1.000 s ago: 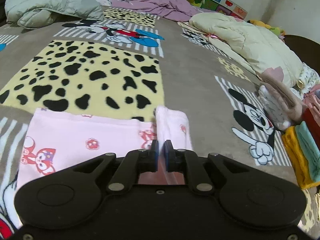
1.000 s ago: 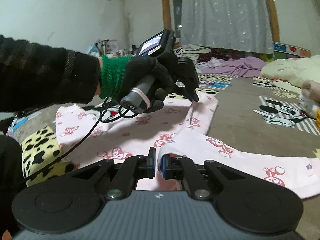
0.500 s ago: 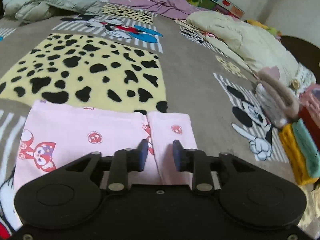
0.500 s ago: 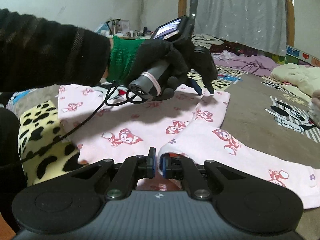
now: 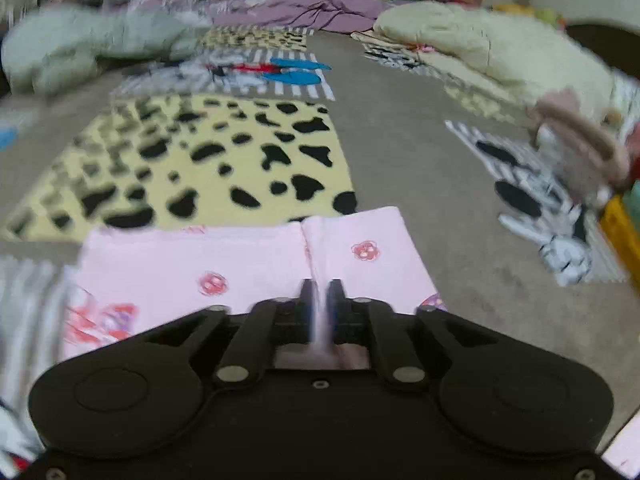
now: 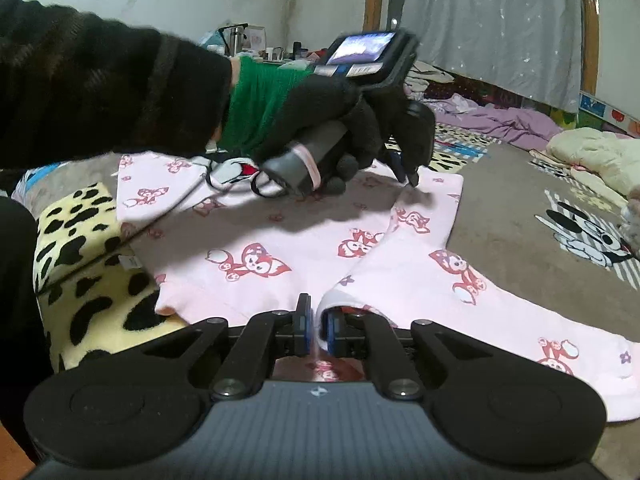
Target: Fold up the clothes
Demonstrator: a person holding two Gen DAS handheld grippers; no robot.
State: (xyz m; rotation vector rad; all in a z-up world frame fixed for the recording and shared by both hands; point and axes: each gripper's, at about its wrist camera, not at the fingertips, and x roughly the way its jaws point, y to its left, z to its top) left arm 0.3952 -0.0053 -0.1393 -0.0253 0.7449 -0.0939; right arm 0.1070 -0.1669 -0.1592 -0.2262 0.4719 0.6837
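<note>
The pale pink cotton garment printed with red foxes (image 6: 304,248) lies spread on the patterned fleece blanket (image 5: 420,152) covering the bed, one long sleeve or leg (image 6: 480,300) already laid diagonally across its body. The right gripper (image 6: 318,326) is clamped on a fold of that pink cloth at the near edge. The left gripper (image 5: 320,296), held in a black-gloved hand (image 6: 340,120), hovers low over the far corner, its jaws nearly together; motion blur hides whether they pinch cloth. The fold looks part-way done: next, I judge, both ends must be carried over together, edges aligned.
</note>
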